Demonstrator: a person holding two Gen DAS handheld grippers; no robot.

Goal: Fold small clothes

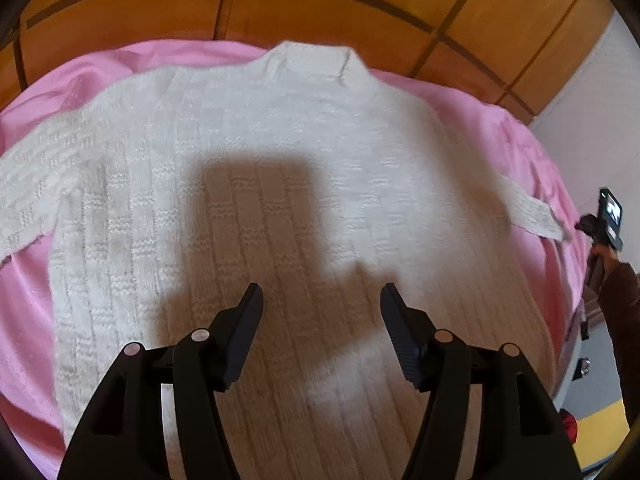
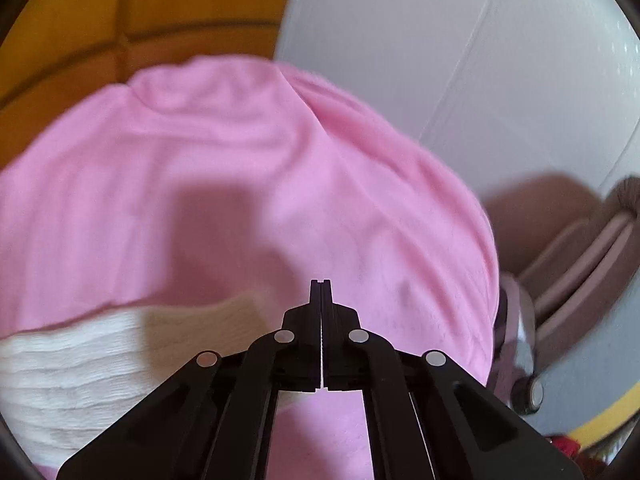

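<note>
A white knitted sweater (image 1: 248, 168) lies flat on a pink sheet (image 1: 500, 136), collar at the far side, sleeves spread left and right. My left gripper (image 1: 322, 300) is open and empty, hovering above the sweater's lower body. My right gripper (image 2: 321, 286) is shut with nothing visible between its fingers, above the pink sheet (image 2: 240, 168). The right sleeve's end (image 2: 100, 360) lies just left of it. The right gripper also shows in the left wrist view (image 1: 600, 220), beyond the right sleeve's cuff (image 1: 540, 216).
A wooden headboard (image 1: 320, 12) runs behind the bed. A white wall (image 2: 460, 60) stands to the right. Brown furniture (image 2: 580, 260) and grey floor with a yellow stripe (image 2: 600, 420) lie beyond the bed's right edge.
</note>
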